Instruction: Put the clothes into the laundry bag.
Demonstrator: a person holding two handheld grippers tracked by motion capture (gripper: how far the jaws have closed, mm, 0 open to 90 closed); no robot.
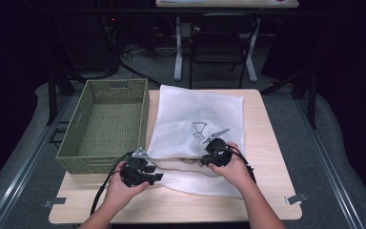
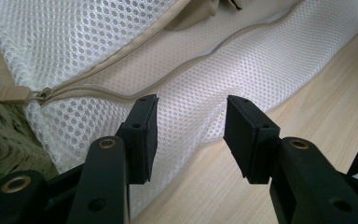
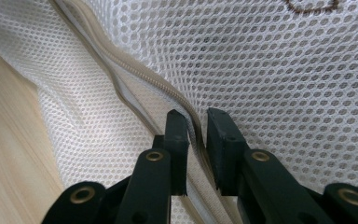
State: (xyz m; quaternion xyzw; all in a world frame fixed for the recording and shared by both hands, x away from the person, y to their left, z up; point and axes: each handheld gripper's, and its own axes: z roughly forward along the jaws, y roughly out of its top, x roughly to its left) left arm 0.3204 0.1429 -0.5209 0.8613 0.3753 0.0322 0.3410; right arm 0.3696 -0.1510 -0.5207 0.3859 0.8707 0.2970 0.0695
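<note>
**High view first: mesh bag unzipped, cloth partly inside**

High view: a white mesh laundry bag [image 1: 198, 121] lies on the counter [image 1: 276, 143], with a green woven basket [image 1: 106, 125] at its 9 o'clock. The left gripper [image 1: 143, 172] sits at the bag's 7 o'clock corner, the right gripper [image 1: 208, 153] at its 6 o'clock edge.

Left gripper view: the fingers [image 2: 144, 135] stand apart with no mesh gripped. The zipper pull [image 2: 10, 94] rests at 9 o'clock; the opening gapes, and beige cloth [image 2: 200, 11] shows at 12 o'clock.

Right gripper view: the fingers [image 3: 177, 140] straddle the zipper edge [image 3: 158, 84], a narrow gap showing, so the hold looks released.

Opening seems done; stuffing and zipping likely remain.
</note>
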